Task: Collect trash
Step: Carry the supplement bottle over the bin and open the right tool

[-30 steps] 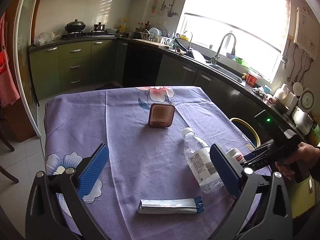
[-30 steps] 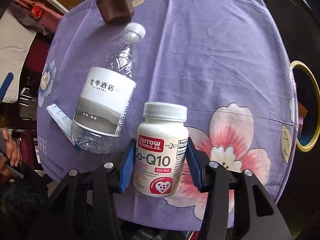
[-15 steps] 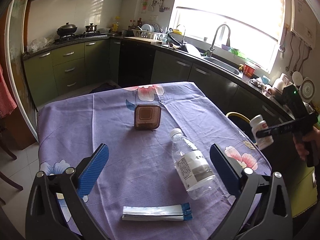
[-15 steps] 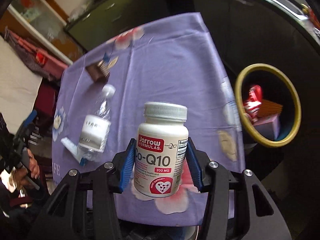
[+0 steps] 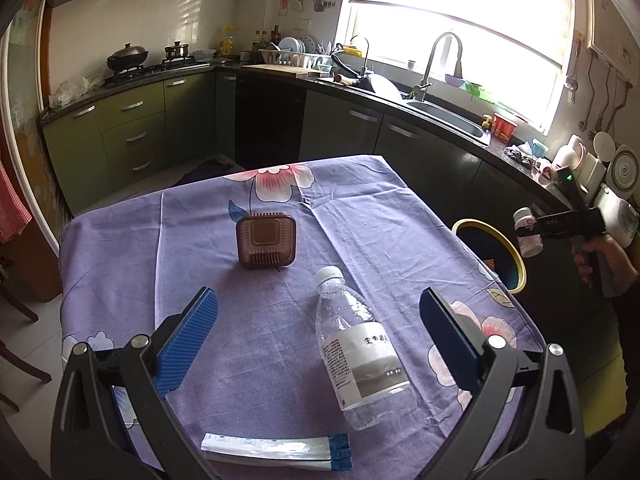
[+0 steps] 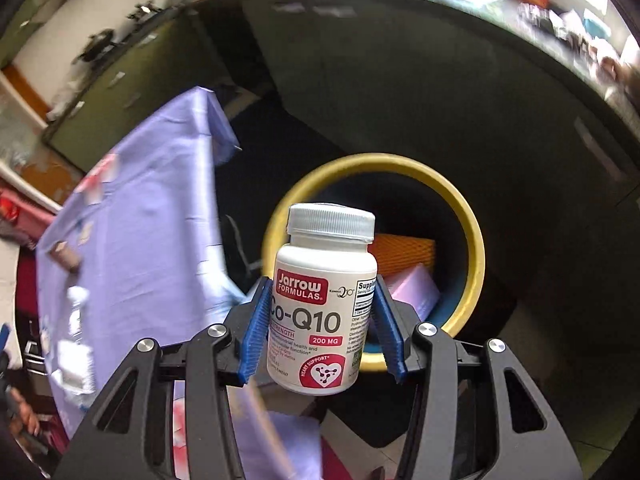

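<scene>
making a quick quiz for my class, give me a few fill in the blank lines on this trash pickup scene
1. The right tool grips a white pill ____.
2. The trash bin has a ____ rim.
3. The water bottle is lying on its ____ on the table.
4. The left tool holds ____.

Answers: bottle; yellow; side; nothing

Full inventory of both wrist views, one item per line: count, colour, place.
supplement bottle: 1, white with red label, clamped in right gripper, in front of the bin opening
trash bin: 1, yellow rim, on floor beside table; orange and pink items inside
water bottle: 1, clear, white cap, lying on tablecloth
brown container: 1, brown, mid-table
sachet: 1, white with blue end, near table edge
tablecloth: 1, purple floral, covers table
left gripper: 1, black, blue pads, open above table
right gripper: 1, black, blue pads, shut on bottle
</scene>
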A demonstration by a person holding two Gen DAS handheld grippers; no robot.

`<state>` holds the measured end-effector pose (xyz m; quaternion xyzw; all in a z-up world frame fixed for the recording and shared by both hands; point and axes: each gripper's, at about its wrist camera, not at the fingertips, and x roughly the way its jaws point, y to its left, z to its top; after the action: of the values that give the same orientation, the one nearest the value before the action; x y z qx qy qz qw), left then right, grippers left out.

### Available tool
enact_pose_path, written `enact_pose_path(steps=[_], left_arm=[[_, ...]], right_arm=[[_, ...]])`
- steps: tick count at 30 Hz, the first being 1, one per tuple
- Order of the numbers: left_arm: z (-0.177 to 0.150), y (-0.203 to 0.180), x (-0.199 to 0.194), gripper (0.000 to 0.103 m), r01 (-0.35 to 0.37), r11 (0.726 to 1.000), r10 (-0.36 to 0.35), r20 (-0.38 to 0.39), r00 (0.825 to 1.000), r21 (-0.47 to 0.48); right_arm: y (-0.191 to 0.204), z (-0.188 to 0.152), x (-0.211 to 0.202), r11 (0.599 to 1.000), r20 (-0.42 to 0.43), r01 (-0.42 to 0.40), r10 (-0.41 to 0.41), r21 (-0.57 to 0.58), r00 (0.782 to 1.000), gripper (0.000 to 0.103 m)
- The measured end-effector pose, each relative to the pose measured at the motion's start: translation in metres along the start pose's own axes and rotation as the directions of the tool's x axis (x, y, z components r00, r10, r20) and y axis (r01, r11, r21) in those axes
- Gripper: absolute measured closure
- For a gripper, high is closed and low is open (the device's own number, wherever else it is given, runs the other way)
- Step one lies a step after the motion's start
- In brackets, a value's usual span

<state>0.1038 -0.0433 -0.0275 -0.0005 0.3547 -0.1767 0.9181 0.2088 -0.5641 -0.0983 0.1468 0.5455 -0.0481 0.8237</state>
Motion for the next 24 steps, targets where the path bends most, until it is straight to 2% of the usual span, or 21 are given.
enact_pose_path(steps=[4,10,11,12,13,14,17,24], left_arm=[[0.004,-0.008,0.009,0.007,-0.021,1.0,0.021,-0.017,1.0,0.0],[0.008,-0.019,0.017,0.007,-0.044,0.999,0.044,-0.032,0.999,0.018],[0.009,-0.021,0.017,0.007,-0.045,0.999,0.046,-0.031,0.998,0.023],[0.009,-0.023,0.017,0.007,-0.047,0.998,0.048,-0.031,0.998,0.029],[0.009,-0.025,0.017,0.007,-0.048,0.998,0.049,-0.03,0.998,0.033],[0.009,-0.026,0.017,0.007,-0.048,0.998,0.05,-0.031,0.998,0.036],[0.008,-0.027,0.017,0.007,-0.049,0.998,0.05,-0.032,0.998,0.042],[0.003,-0.028,0.015,0.007,-0.047,0.998,0.048,-0.04,0.998,0.044]], right_arm=[[-0.026,0.014,0.047,0.999,-0.063,0.023,-0.021,0.031,0.998,0.054],[-0.042,0.028,0.082,0.998,-0.095,0.039,-0.034,0.047,0.995,0.054],[-0.044,0.027,0.082,0.998,-0.093,0.047,-0.042,0.05,0.995,0.054],[-0.044,0.026,0.084,0.997,-0.09,0.06,-0.055,0.051,0.994,0.049],[-0.046,0.027,0.084,0.996,-0.088,0.075,-0.07,0.05,0.994,0.039],[-0.048,0.027,0.082,0.996,-0.08,0.077,-0.073,0.054,0.994,0.036],[-0.049,0.024,0.069,0.996,-0.05,0.072,-0.069,0.051,0.996,0.036],[-0.024,0.007,0.033,1.0,0.008,0.014,-0.014,0.02,1.0,0.036]])
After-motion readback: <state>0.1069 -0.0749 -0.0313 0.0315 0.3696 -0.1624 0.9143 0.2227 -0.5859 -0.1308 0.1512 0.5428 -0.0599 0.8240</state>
